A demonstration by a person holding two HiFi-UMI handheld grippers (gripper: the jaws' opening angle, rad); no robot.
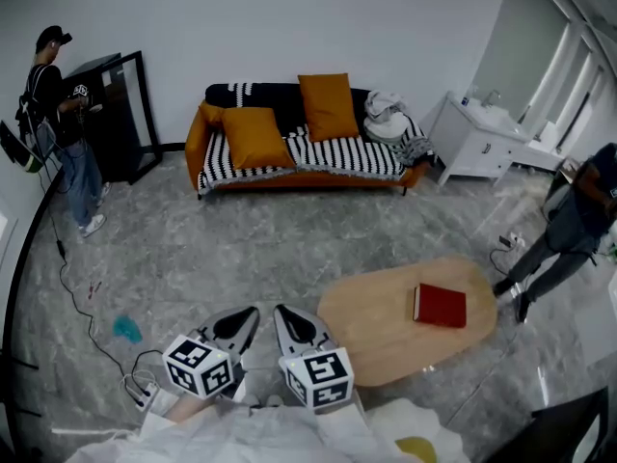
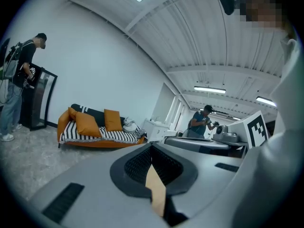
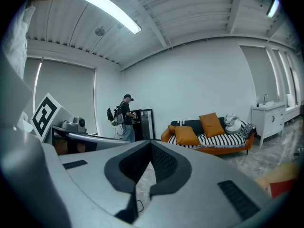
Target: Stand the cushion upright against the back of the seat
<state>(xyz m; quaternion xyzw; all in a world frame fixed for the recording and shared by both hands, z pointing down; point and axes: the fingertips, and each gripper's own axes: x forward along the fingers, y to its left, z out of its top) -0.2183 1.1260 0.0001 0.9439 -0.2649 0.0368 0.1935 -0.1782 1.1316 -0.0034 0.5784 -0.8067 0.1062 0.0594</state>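
An orange sofa (image 1: 301, 174) with a black-and-white striped cover stands against the far wall. One orange cushion (image 1: 254, 138) leans at its left end, tilted onto the seat. A second orange cushion (image 1: 328, 106) stands upright against the back. Both grippers are far from the sofa, at the bottom of the head view. My left gripper (image 1: 252, 313) and right gripper (image 1: 282, 311) are side by side, both shut and empty. The left gripper view shows shut jaws (image 2: 152, 149) and the sofa (image 2: 102, 137) beyond. The right gripper view shows the same (image 3: 151, 147), with the tilted cushion (image 3: 186, 135) ahead.
An oval wooden table (image 1: 381, 331) with a red book (image 1: 440, 305) is near my right. A heap of clothes (image 1: 390, 119) fills the sofa's right end. A person (image 1: 63, 114) stands by a black cabinet at left, another person (image 1: 569, 230) at right. A white cabinet (image 1: 480, 141) and floor cables (image 1: 87, 307) are there too.
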